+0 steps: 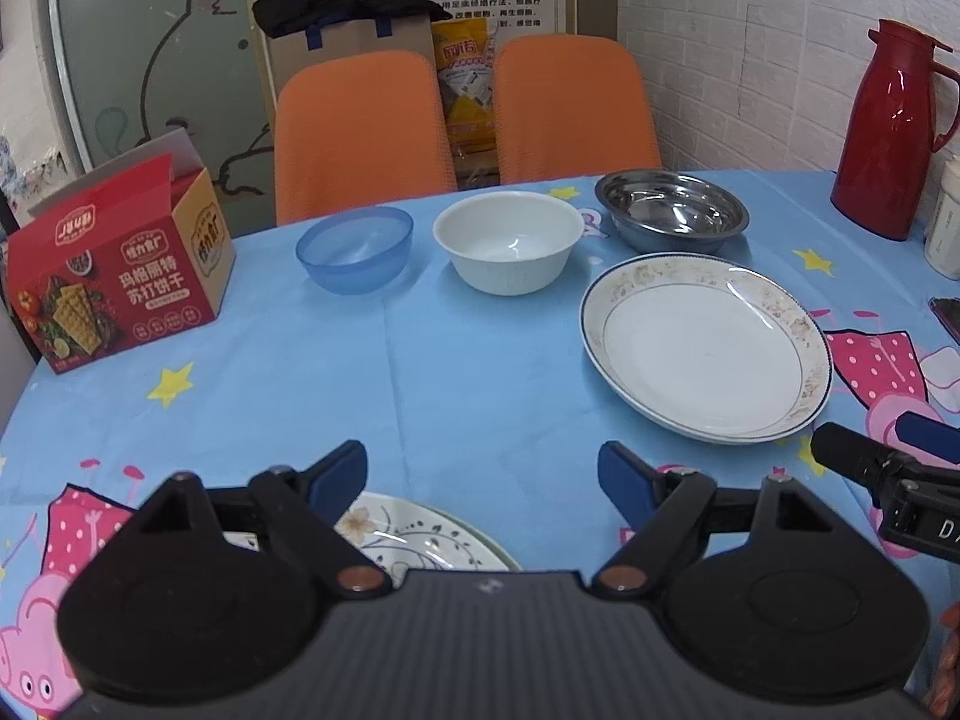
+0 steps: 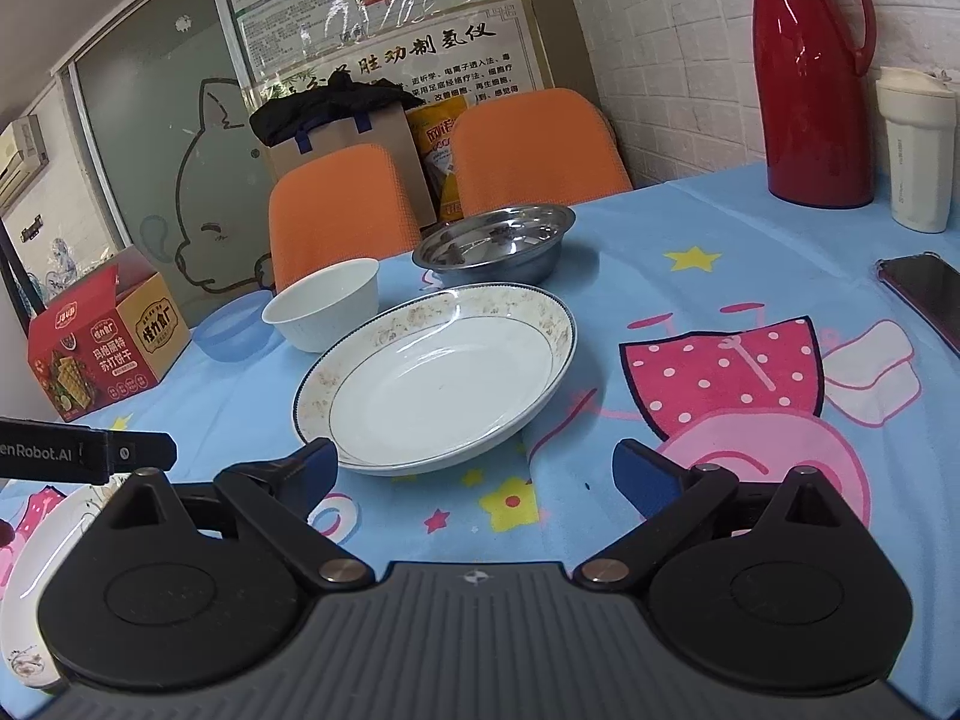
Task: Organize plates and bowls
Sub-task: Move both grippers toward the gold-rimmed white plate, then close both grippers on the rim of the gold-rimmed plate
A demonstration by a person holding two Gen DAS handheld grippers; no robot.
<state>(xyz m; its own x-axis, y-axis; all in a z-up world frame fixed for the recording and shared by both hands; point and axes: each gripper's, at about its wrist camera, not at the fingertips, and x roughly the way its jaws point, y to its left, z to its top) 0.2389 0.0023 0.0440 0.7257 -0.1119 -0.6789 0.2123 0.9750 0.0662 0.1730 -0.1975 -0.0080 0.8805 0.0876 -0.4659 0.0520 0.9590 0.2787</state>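
Note:
A large white plate with a floral rim point(image 1: 708, 348) point(image 2: 435, 378) lies on the blue tablecloth. Behind it stand a steel bowl point(image 1: 672, 210) point(image 2: 495, 243), a white bowl point(image 1: 509, 246) point(image 2: 324, 303) and a blue plastic bowl point(image 1: 355, 249) point(image 2: 231, 330). A flower-patterned plate point(image 1: 420, 537) point(image 2: 36, 564) lies near the front edge, partly hidden under my left gripper point(image 1: 483, 477), which is open and empty above it. My right gripper point(image 2: 474, 474) is open and empty, just in front of the large plate; it also shows at the right edge of the left wrist view point(image 1: 882, 456).
A red cracker box point(image 1: 120, 276) point(image 2: 102, 348) stands at the left. A red thermos point(image 1: 894, 132) point(image 2: 819, 72), a white cup point(image 2: 918, 150) and a phone point(image 2: 927, 294) are at the right. Two orange chairs point(image 1: 360, 132) point(image 1: 573, 108) stand behind the table.

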